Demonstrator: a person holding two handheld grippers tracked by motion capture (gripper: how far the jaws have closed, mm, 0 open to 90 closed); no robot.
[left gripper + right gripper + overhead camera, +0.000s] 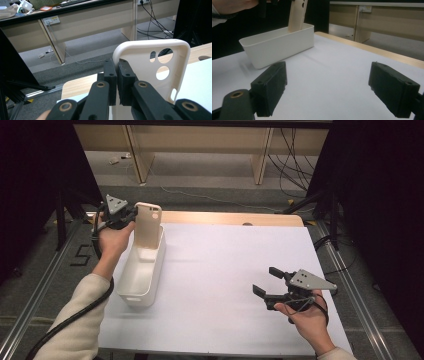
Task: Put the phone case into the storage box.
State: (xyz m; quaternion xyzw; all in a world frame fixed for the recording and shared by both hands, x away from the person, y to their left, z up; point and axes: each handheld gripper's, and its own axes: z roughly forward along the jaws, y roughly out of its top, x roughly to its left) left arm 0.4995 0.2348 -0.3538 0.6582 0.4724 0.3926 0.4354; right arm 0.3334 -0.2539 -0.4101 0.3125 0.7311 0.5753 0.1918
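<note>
L gripper (131, 216) at far-left of table, jaws pinched narrow on the edge of a beige phone case (148, 227); pads clamp the case's rim near its top corner, seen close in left gripper view (117, 75). Case (150, 67) held upright, camera cut-outs at the upper end, lower end dipping into the far end of a white bin (142, 270). Can't tell whether case bottom touches bin floor. Bin is long, rectangular, sits on white sheet (225, 280) along its left edge, open side up. From right gripper view the case (297, 15) rises out of bin (277, 45) at a slight tilt, L hand (234, 6) above and beside it. R gripper (269, 281) well apart from bin, near-right part of sheet, held in R hand (305, 317); jaws wide, nothing between them, pads (270, 88) hang just over the bare sheet. Wooden table edge (225, 217) shows beyond sheet.
</note>
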